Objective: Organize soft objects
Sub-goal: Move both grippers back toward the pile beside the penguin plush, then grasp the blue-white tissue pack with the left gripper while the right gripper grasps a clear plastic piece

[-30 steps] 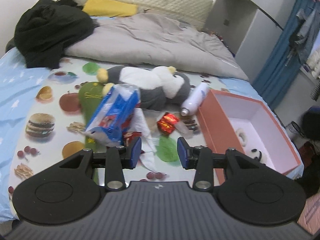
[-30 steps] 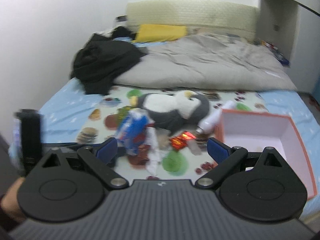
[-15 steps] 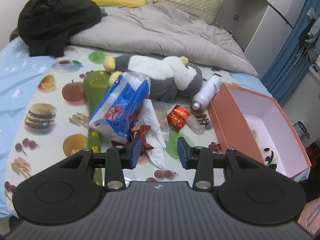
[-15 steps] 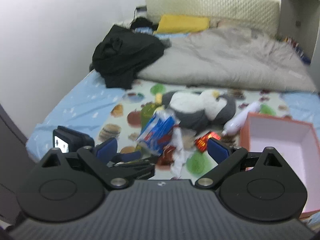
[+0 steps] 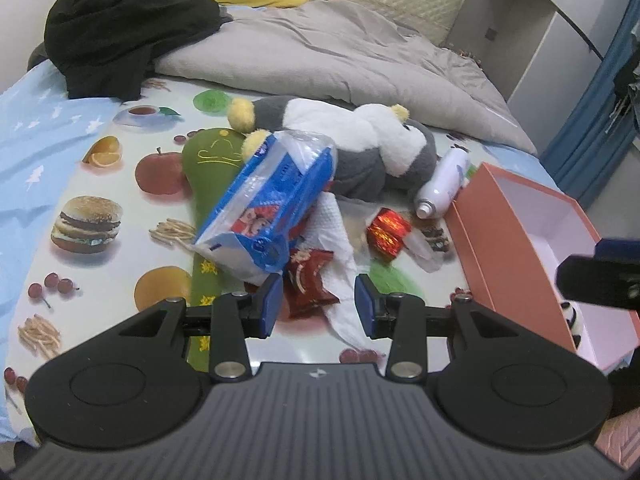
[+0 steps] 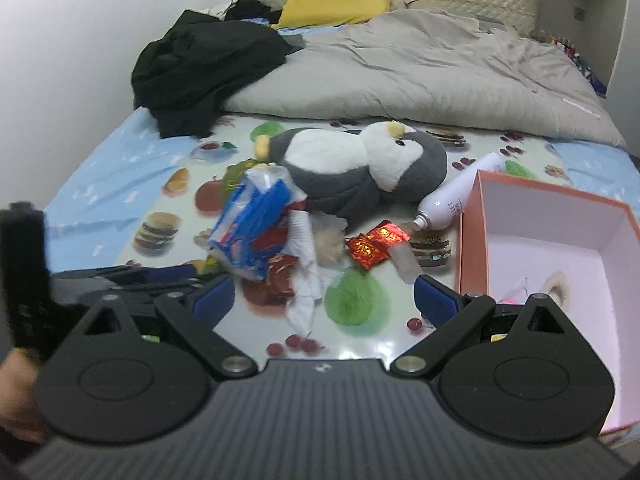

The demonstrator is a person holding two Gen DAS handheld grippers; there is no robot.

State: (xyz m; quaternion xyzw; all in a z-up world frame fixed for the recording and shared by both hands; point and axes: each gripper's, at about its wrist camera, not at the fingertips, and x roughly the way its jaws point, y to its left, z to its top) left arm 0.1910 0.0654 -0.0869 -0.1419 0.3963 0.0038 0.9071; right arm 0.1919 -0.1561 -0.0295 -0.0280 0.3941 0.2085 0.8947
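one grey-and-white plush penguin (image 5: 352,148) lies sideways; both grippers (image 5: 316,300) (image 6: 324,300) released, empty.

Green plush pillow (image 5: 202,160) mostly under blue tissue pack (image 5: 272,204).

No legible text; print on blue tissue pack (image 5: 276,196) & spray can (image 6: 456,200) too blurred.

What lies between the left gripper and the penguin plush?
In the left wrist view, between the left gripper and the penguin plush lie a red snack packet, a white paper towel and a blue tissue pack.
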